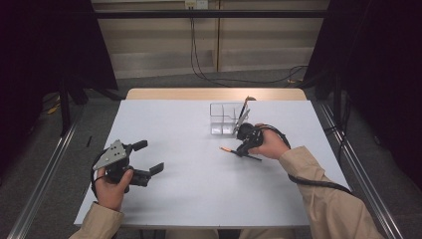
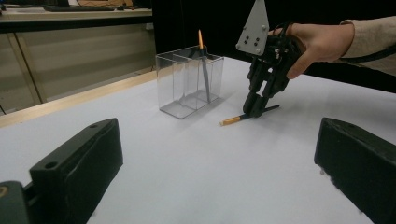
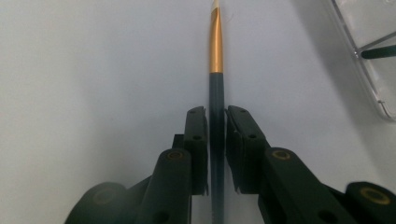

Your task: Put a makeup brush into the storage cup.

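The right gripper point(image 1: 243, 148) has its jaws clamped on a dark pen with a gold end point(image 3: 216, 93) lying flat on the white table point(image 1: 199, 189) — just near of the clear divided holder point(image 1: 225, 119). At near left the left gripper point(image 1: 147, 157) gapes wide, holding nothing.

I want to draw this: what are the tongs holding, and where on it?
The right tongs pinch a brush lying on the table by its dark handle. The left tongs hold nothing.
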Action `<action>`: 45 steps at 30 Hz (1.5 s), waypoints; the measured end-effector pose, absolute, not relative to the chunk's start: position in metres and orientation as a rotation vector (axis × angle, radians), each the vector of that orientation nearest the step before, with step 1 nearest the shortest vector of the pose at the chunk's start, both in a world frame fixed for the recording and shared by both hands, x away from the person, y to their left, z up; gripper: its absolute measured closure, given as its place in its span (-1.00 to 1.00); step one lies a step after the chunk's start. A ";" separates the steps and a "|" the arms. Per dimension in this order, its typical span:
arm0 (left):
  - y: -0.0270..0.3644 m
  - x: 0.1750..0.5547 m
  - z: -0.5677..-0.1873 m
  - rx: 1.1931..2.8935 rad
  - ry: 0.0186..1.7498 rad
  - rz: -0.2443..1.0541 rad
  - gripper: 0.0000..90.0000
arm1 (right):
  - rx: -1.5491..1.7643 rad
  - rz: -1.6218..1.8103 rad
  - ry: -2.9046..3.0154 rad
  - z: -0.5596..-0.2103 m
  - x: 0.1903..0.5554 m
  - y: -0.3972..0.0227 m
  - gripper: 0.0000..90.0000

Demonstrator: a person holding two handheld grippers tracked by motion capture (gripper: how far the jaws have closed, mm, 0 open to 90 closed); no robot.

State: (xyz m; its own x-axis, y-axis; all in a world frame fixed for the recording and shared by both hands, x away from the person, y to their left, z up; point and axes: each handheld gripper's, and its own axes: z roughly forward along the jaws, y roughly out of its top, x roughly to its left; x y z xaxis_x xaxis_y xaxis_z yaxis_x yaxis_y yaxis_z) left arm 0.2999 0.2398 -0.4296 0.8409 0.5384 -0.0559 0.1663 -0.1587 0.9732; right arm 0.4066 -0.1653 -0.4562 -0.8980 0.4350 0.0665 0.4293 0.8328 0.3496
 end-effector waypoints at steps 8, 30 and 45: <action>0.239 0.300 -0.430 1.724 0.548 0.352 -0.98 | 0.728 0.519 3.005 -0.455 0.408 -0.165 0.86; 0.239 0.300 -0.430 1.728 0.547 0.356 -0.97 | 0.806 0.394 3.039 -0.453 0.412 -0.158 0.83; 0.238 0.301 -0.432 1.735 0.545 0.349 -0.97 | 0.861 0.375 3.034 -0.453 0.412 -0.157 0.84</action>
